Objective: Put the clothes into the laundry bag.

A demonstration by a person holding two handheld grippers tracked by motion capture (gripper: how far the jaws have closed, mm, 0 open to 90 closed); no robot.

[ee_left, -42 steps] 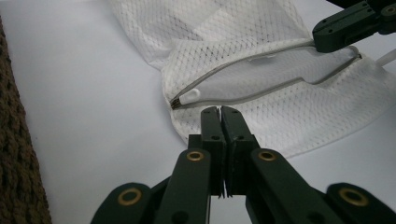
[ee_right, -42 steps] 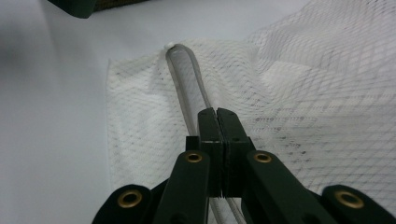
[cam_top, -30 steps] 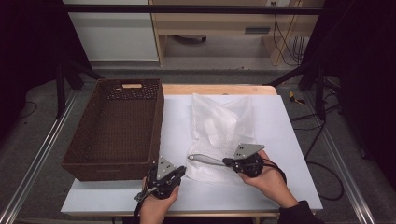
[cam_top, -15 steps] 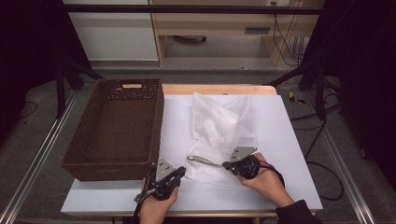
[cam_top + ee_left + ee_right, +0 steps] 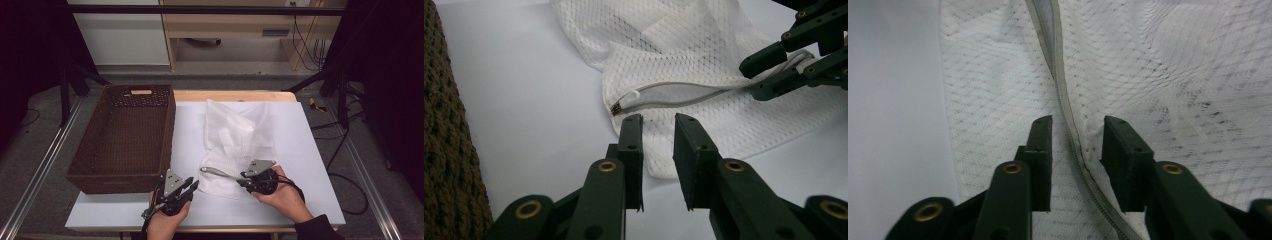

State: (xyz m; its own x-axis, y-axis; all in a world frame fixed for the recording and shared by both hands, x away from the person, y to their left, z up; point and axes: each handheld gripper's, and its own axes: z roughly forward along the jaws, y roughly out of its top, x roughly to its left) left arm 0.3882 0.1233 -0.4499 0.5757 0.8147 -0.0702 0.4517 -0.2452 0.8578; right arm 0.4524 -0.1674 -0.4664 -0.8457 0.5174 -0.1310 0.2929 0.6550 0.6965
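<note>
The white desk (image 5: 310, 150) carries everything in the high view: a large brown wicker basket (image 5: 125, 135) stands along its left side, and a white mesh bag (image 5: 235, 140) lies crumpled in the middle, its near end close to the front edge, well apart from the basket's wall. That view alone gives the whole layout and both hands: the left hand (image 5: 162, 225) comes in at the front edge just below the basket's near corner, and the right hand (image 5: 285, 197) rests on the desk at the bag's near right corner. The left gripper view adds what the high one cannot: the bag's grey zipper (image 5: 674, 92) runs across the near fold and ends in a small metal pull (image 5: 616, 108), which lies just ahead of the left claw (image 5: 659, 125); the basket's woven wall (image 5: 449, 150) fills that picture's left edge, and the right claw (image 5: 764, 75) sits at the far end of the zipper. The right gripper view gives the closest look at the mesh, with the zipper (image 5: 1063, 100) running straight down between the jaws. The left claw has just been opening and now stands a little apart, with nothing between its jaws and bare desk beneath. The right claw (image 5: 1078, 135) has also just been opening; its jaws straddle the zipper with a gap on either side, so the pads no longer press it.
</note>
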